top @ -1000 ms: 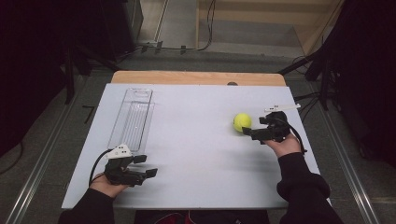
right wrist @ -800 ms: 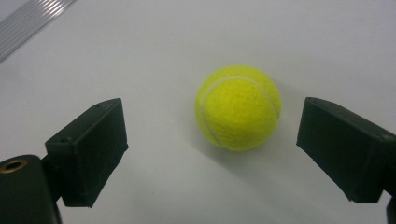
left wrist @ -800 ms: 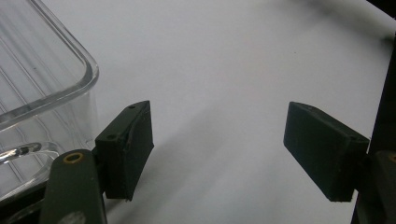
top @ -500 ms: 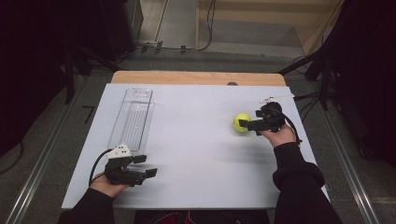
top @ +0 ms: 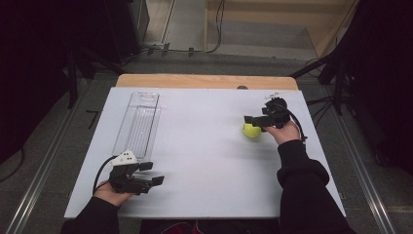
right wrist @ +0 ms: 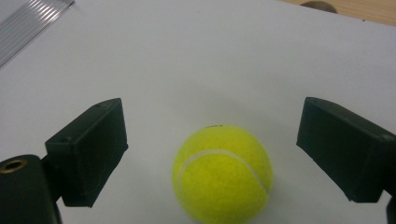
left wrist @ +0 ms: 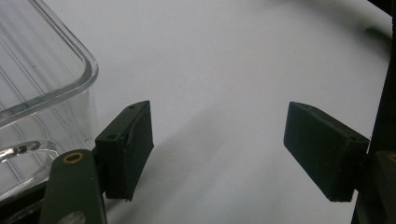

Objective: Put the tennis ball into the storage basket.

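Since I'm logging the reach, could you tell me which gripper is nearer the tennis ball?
Right. The right gripper is open astride the tennis ball; the left gripper rests across the table beside the clear tray.

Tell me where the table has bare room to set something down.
The widest bare patch lies mid-table, between the clear plastic tray and the tennis ball. The near edge between left gripper and the person's right sleeve is free too. It's crowded where the right gripper straddles the ball.

A yellow-green tennis ball [top: 252,129] with a white curved seam sits on the white table [top: 204,146], right of centre. A long clear plastic tray [top: 137,124] lies upright at the left, well apart.
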